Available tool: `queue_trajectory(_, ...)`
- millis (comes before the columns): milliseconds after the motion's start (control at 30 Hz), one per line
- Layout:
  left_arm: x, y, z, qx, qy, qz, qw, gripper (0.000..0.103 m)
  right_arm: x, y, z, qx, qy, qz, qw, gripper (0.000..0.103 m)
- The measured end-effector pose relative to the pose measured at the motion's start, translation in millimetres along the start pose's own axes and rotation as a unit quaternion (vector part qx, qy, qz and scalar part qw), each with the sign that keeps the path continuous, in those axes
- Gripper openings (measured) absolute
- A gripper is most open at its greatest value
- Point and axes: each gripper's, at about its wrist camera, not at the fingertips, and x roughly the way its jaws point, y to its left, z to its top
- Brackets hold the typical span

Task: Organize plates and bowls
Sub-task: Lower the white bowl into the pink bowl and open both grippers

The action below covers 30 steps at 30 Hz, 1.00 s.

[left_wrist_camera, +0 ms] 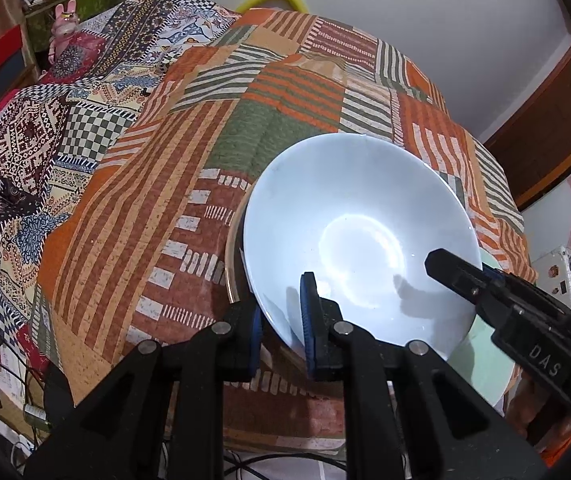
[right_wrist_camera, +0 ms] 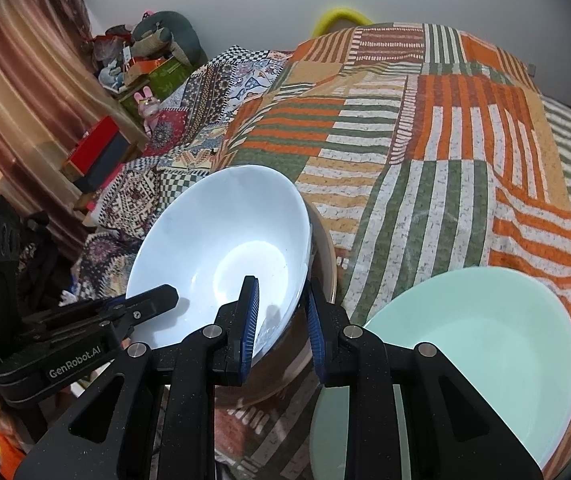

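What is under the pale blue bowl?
A tan-rimmed dish shows beneath the pale blue bowl, on the patchwork quilt. Only its edge is visible; the rest is covered.

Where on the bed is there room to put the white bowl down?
Bare striped quilt lies beyond the mint plate, toward the wall. More lies left of the white bowl, short of the checkered blanket. The near edge, where bowl, plate and both grippers meet, is crowded.
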Motion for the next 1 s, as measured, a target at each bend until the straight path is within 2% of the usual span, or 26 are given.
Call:
queue_trajectory(233, 1, 3, 1, -0.008, 0.0, -0.003, 1.0, 0.015, 2, 13, 2, -0.051, -0.007, -0.044, 0.998, 0.023)
queue_trajectory(567, 3, -3, 0, 0.01, 0.001, 0.012, 0.9999, 0.018, -7, 6, 8, -0.032, -0.018, -0.029, 0.999, 0.024)
queue_trajectory(800, 4, -11, 2, 0.028, 0.017, 0.001, 0.9994, 0.042, -20, 0, 9, -0.024, -0.039, -0.027, 0.999, 0.027)
queue_trajectory(900, 2, -12, 3, 0.016, 0.028, -0.007, 0.9995, 0.047, -24, -2, 10, -0.023, -0.046, -0.026, 0.998, 0.036)
queue_trajectory(1000, 0, -13, 2, 0.007, 0.032, -0.009, 0.9994, 0.047, -23, -3, 8, -0.021, -0.043, -0.022, 0.999, 0.036)
